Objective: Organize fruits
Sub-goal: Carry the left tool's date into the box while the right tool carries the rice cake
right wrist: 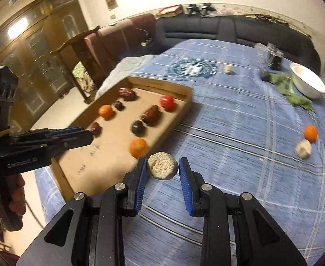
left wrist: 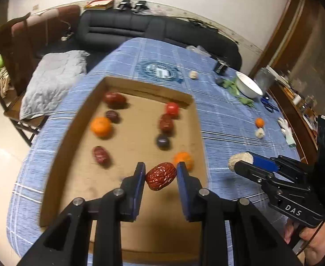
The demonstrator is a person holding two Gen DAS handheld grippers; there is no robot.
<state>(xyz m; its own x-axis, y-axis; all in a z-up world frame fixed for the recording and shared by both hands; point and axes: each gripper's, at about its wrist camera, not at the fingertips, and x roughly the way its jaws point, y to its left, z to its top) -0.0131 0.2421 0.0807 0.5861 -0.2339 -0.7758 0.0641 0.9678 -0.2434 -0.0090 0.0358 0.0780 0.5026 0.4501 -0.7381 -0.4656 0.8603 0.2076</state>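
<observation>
While both tools are carrying toward the cardboard tray (left wrist: 51, 175), the left tool (left wrist: 160, 173) is clamping a red date (left wrist: 160, 175) over its near edge, and the right tool (right wrist: 162, 169) is clamping a pale rough lump (right wrist: 162, 169) just outside, probably for sorting.

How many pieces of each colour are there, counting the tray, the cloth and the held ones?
Oranges: 3
Red-brown dates: 4
Bright red fruit: 1
Blackish fruits: 2
Beige lumps: 3
Total: 13
</observation>
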